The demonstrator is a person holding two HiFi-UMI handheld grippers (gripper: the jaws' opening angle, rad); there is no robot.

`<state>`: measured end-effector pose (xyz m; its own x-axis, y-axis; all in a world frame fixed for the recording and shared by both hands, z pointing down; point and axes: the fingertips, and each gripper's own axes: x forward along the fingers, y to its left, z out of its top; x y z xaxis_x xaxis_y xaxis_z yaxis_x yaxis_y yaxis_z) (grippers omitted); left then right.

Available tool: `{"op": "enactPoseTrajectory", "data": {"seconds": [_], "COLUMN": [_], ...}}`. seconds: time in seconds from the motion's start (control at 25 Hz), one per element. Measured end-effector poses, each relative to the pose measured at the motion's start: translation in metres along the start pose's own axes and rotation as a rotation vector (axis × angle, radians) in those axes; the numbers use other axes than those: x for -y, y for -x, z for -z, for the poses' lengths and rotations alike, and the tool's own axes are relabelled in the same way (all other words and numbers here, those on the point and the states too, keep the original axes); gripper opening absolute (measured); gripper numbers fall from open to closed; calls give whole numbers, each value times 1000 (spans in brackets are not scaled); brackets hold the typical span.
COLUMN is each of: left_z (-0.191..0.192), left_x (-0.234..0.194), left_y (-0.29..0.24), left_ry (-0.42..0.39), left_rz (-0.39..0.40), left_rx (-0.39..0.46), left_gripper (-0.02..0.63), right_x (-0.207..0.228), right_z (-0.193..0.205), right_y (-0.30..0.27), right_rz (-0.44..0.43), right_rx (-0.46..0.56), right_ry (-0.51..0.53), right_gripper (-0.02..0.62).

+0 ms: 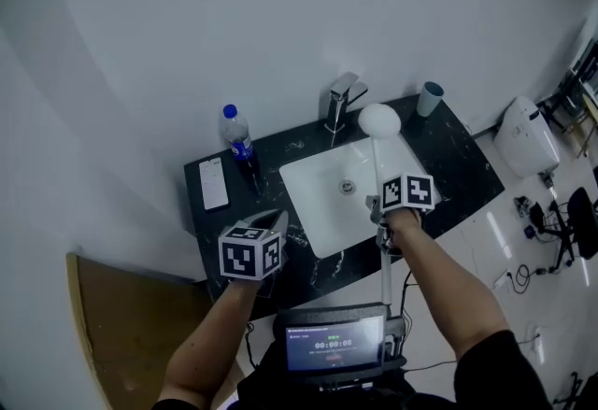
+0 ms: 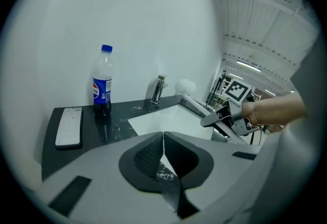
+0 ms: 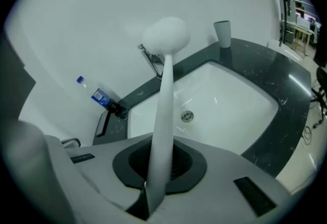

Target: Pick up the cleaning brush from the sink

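White walls stand behind a dark counter (image 1: 458,170) with a white sink (image 1: 313,207) set into it.

The right tool (image 3: 159,159) is closed on the cleaning brush (image 3: 163,95). Its jaws press on the white handle at about the middle of its length. The round white head is up, over the back part of the sink and close to the faucet (image 1: 341,100). The other end of the handle sticks out behind the tool, past the front edge of the counter. The brush seems to be out of the basin and touches nothing but the jaws, so the pick-up looks nearly complete.

The left tool (image 2: 163,151) is over the front left part of the counter. Its jaws are together and nothing is between them.

Further out, a bottle (image 2: 102,85) with a blue label and a flat white remote control (image 2: 69,126) are on the left of the counter. A cup (image 1: 430,98) is at the back right corner.

Several things could go wrong from here. The handle is smooth and thin and the head is the heavy end, so the brush may turn between the pads or slide down through them. The head is near the faucet, and a small swing could knock it there. The long rear end may catch the counter edge if the tool tilts further. A wide move to the right could push the cup over.
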<state>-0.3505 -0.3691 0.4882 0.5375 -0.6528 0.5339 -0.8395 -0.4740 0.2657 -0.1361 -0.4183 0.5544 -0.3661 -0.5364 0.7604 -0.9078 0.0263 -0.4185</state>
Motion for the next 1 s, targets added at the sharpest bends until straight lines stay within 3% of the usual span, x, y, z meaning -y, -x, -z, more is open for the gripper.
{"op": "enactPoseTrajectory", "data": {"seconds": [0.2,0.44,0.52,0.68,1.0], "left_z": [16,25,19,3,21], "left_x": [80,167,180,191,216], "left_y": [7,31,47,79,127], "left_ry": [68,10,-18,2,29], "left_rz": [-89,-120,-142,-185,-290], "left_rx": [68,133,200,370,495], "left_gripper": [12,12,9,3,3], "right_x": [28,44,41,34,48], "right_z": [-1,-1,3,19,57], "right_y": [66,151,175,215,275], "right_rz": [-166,-293,-310,-332,-339], "right_rx": [34,117,154,209,311], "right_ry": [126,272,336,416,574], "right_gripper": [3,3,3,3,3]}}
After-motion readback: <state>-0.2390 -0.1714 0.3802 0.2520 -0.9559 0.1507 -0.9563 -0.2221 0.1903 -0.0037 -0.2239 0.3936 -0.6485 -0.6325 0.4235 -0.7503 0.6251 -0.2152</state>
